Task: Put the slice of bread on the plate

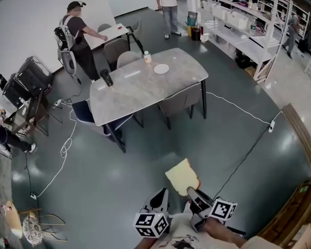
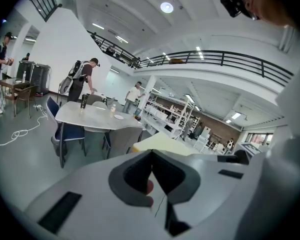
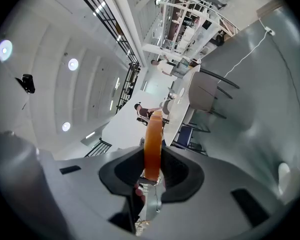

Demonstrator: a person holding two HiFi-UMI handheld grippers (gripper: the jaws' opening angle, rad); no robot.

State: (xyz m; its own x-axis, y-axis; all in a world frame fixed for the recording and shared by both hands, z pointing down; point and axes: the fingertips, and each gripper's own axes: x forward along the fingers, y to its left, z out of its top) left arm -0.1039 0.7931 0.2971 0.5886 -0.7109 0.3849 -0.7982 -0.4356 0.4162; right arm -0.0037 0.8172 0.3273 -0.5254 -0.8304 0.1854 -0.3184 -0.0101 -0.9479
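Observation:
A slice of bread (image 1: 182, 176) with a brown crust is held out over the dark floor near the bottom of the head view, with my right gripper (image 1: 191, 191) shut on its near edge. In the right gripper view the bread (image 3: 153, 141) stands edge-on between the jaws. The white plate (image 1: 161, 69) lies on the grey table (image 1: 145, 90), far ahead. My left gripper (image 1: 162, 193) is just left of the bread, jaws together and holding nothing. In the left gripper view, beyond that gripper (image 2: 152, 153), the bread (image 2: 160, 143) shows pale, and the plate (image 2: 119, 117) is small on the table.
Chairs stand round the table. A dark bottle (image 1: 106, 78) and a small jar (image 1: 147, 57) are on it. A white cable (image 1: 249, 115) runs across the floor on the right. One person (image 1: 78, 38) stands beyond the table, another (image 1: 169, 4) by the shelves (image 1: 238, 30).

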